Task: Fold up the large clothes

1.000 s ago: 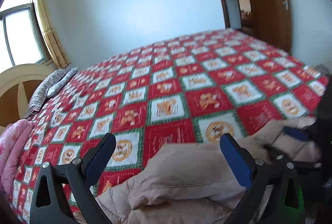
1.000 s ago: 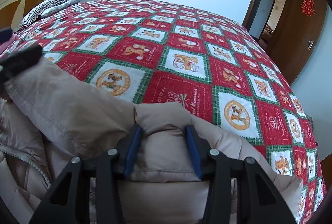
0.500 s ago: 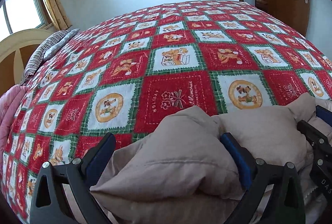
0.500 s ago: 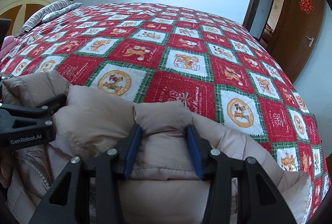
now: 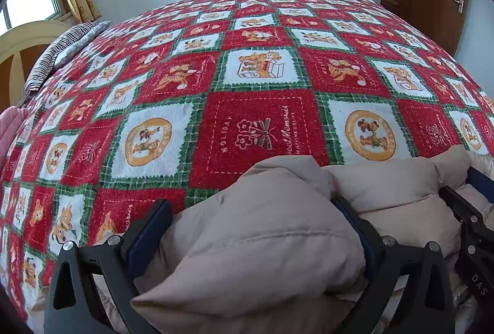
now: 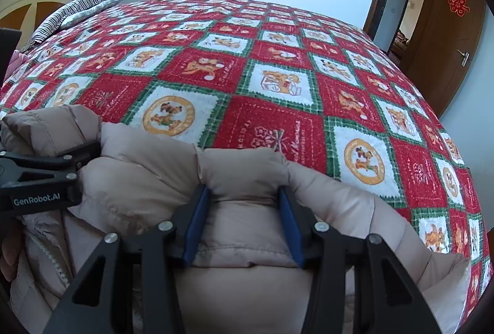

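The right hand-held gripper pinches a puffy fold of the soft tan coat between its blue pads. The left hand-held gripper has its fingers spread wide around another fat fold. The coat lies bunched on the fuzzy red, white and green checked blanket, with a striped pillow far behind it.

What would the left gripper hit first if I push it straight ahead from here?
The beige puffer jacket already bulging between the open left gripper; beyond that fold, likely the red patchwork bedspread, though depth is unclear.
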`<state>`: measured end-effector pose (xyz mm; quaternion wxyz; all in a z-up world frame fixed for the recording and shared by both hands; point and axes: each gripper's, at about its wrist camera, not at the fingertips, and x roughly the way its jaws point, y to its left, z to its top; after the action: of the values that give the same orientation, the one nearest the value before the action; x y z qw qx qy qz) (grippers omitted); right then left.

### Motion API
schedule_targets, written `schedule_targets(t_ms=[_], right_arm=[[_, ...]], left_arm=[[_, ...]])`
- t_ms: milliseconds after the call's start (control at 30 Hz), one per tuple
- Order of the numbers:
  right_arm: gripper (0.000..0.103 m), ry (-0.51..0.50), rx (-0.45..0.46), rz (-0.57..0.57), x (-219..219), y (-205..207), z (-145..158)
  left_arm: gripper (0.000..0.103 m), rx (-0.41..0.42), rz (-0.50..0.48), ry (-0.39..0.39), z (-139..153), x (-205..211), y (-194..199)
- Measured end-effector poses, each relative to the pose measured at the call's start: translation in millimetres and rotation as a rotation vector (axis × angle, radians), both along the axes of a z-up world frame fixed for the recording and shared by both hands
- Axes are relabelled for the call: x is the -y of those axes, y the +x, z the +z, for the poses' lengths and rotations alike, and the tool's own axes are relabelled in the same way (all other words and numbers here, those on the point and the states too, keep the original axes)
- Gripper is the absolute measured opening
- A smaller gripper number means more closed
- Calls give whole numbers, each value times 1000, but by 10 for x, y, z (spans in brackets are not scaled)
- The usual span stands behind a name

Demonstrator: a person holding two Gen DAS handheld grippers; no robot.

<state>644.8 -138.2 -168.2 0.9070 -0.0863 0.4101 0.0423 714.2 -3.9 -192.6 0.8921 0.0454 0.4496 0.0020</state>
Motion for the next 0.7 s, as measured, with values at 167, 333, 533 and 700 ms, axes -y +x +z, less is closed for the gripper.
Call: schedule_targets(t_ms=[167, 333, 533, 700], right_arm=[[50, -12, -8, -1, -10, 12, -18], [51, -30, -20, 0, -33, 28, -31], [51, -52, -26, -1, -66, 43, -43], [51, -58, -30, -1, -74, 48, -48]], left_arm=[[102, -2, -1, 4, -10, 15, 7], [102, -2, -2, 7, -9, 21, 7], [102, 2, -2, 18, -23, 22, 11], [102, 6, -2, 27, -27, 32, 5]])
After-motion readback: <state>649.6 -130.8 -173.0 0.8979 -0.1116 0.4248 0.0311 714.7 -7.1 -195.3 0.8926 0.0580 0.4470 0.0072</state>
